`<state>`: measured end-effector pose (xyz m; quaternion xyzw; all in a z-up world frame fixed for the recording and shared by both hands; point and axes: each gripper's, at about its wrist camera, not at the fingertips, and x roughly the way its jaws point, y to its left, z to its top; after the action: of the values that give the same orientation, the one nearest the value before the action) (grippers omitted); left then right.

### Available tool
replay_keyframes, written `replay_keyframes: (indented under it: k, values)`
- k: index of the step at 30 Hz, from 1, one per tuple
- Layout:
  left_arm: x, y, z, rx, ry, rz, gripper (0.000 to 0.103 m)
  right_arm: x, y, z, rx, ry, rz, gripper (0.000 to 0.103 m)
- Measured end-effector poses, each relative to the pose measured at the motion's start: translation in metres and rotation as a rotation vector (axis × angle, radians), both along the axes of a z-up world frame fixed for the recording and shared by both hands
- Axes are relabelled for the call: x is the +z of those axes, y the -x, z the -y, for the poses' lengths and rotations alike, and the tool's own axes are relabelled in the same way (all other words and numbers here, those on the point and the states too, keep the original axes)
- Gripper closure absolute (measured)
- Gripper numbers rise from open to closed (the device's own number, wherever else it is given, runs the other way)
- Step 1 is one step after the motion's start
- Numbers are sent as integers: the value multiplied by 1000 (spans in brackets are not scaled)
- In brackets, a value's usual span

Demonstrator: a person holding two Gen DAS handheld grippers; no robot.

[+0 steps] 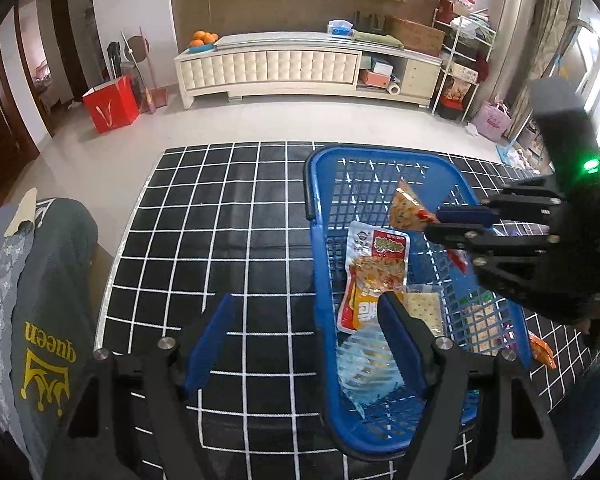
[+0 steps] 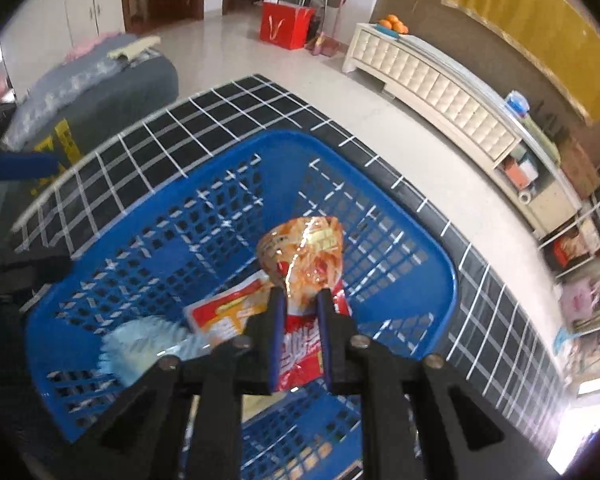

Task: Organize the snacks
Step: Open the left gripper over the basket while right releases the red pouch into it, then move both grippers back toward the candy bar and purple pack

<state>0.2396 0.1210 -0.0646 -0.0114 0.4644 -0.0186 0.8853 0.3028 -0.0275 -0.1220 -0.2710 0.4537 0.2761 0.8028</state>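
Right gripper point(image 2: 300, 300) pinches a snack packet point(image 2: 304, 248) over the basket point(image 2: 440, 280); left gripper point(image 1: 306, 332) spread.

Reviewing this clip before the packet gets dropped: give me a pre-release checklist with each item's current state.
1. Right gripper shut on the orange snack packet: ok.
2. Packet is over the blue basket, inside its rim: ok.
3. Left gripper open and empty: ok.
4. Left gripper clear of the drop spot: ok; it sits at the basket's near end.
5. Room among the snacks in the basket: ok, bare mesh at the far end.
6. Packet seal intact: cannot tell.
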Motion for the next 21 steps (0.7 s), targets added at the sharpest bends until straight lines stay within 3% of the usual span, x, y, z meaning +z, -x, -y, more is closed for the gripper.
replay_keyframes:
  k: [3,5,6,13,21]
  values:
    - [0,-2,-3,5,1,0,31,-8,-5,-2,-2,29,31,54]
    - [-1,-2,-3,9,-1,-2,31,-7,-3,1,-12,9,46,16]
    - [-2,-2,-2,10,-3,-2,31,-5,-1,5,-20,-5,52,11]
    - [-7,1,5,2,4,-14,31,14,11,29,-82,-86,32,9]
    - [6,14,30,-29,-2,18,31,42,40,69,-149,-139,44,9]
